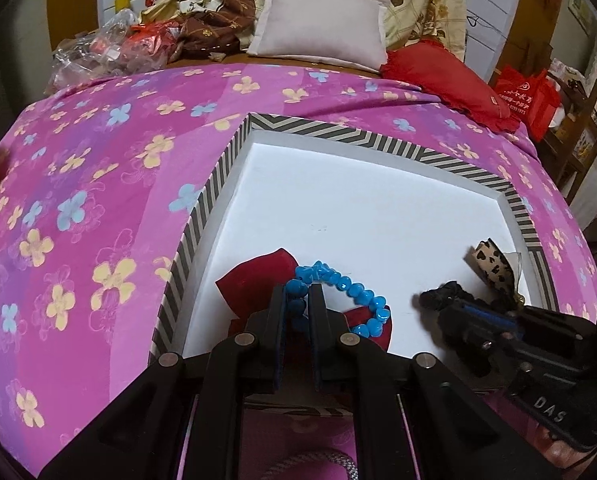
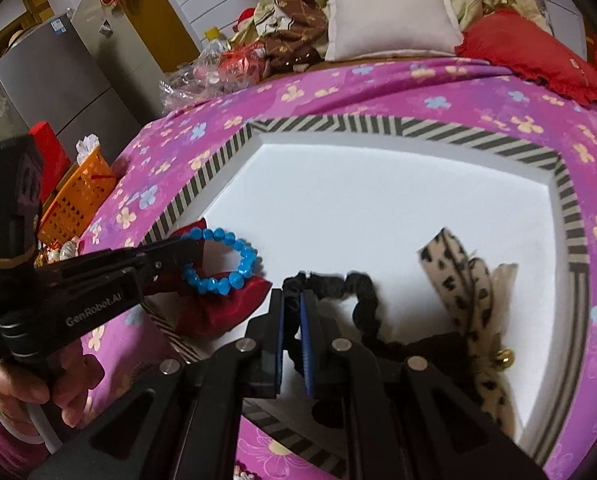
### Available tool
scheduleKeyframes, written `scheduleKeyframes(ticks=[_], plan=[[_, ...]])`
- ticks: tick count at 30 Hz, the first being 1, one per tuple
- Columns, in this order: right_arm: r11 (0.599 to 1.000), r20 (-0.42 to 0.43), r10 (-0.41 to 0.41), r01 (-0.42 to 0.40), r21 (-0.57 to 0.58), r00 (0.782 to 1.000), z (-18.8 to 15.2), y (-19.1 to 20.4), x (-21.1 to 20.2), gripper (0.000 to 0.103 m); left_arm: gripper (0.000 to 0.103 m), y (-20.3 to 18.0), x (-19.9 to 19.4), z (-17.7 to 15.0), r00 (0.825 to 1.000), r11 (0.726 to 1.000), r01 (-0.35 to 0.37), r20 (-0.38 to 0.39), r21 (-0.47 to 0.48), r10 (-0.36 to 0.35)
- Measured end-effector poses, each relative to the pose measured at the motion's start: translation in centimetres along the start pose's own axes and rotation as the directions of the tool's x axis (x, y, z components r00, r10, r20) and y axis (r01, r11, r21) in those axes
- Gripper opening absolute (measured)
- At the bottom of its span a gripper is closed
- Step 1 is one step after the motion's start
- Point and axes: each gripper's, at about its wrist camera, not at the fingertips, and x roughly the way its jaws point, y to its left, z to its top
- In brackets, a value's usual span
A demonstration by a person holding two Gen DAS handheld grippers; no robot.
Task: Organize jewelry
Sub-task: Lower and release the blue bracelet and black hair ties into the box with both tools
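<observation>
We see the left gripper [image 1: 297, 294] clenched on a bracelet of glossy blue beads [image 1: 352, 300], its fingers pinching one end of the loop. The bracelet sits over a dark red fabric bow [image 1: 254, 284] at the near left corner of the tray. The right gripper [image 2: 292, 300] is clamped on a black ruffled fabric band [image 2: 358, 292], which trails to the right across the white floor. Just beyond it we note a leopard-print ribbon bow [image 2: 458, 276] with a small gold bell [image 2: 503, 356], near the right wall. All of this lies in a shallow white tray with a black-and-white striped rim [image 2: 378, 126], set on a pink floral bedsheet [image 1: 78, 184].
</observation>
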Motion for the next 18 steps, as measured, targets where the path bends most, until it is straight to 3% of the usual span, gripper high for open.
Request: scheduleKeyframes(ticks=[2,5,6,13,18], plan=[[1.000,-0.007,-0.001,0.001,0.014,1.000,-0.2,-0.2,0.1,0.010,0.000,0.2,0.0,-0.1,1.000,1.000,0.007,-0.002,-0.021,-0.007],[0.999,0.011,0.006,-0.006,0.043,1.000,-0.4,-0.6,-0.7,0.028,0.001,0.6,-0.1,-0.1,1.000,0.999,0.026,-0.003,-0.040,-0.026],[0.999,0.021,0.015,-0.016,0.051,1.000,-0.5,-0.8,-1.3,0.035,0.005,0.6,-0.3,-0.2,1.000,0.999,0.016,0.002,-0.044,-0.016],[0.999,0.091,0.025,-0.028,0.040,0.996,-1.2,-0.4,-4.6,0.048,0.025,1.1,-2.8,-0.8,0.998,0.996,0.001,0.060,-0.087,0.005],[0.999,0.115,0.006,-0.011,0.042,0.993,-2.2,0.2,-6.9,0.053,0.025,0.8,-5.2,-1.9,0.993,0.997,-0.049,0.100,-0.065,0.056]])
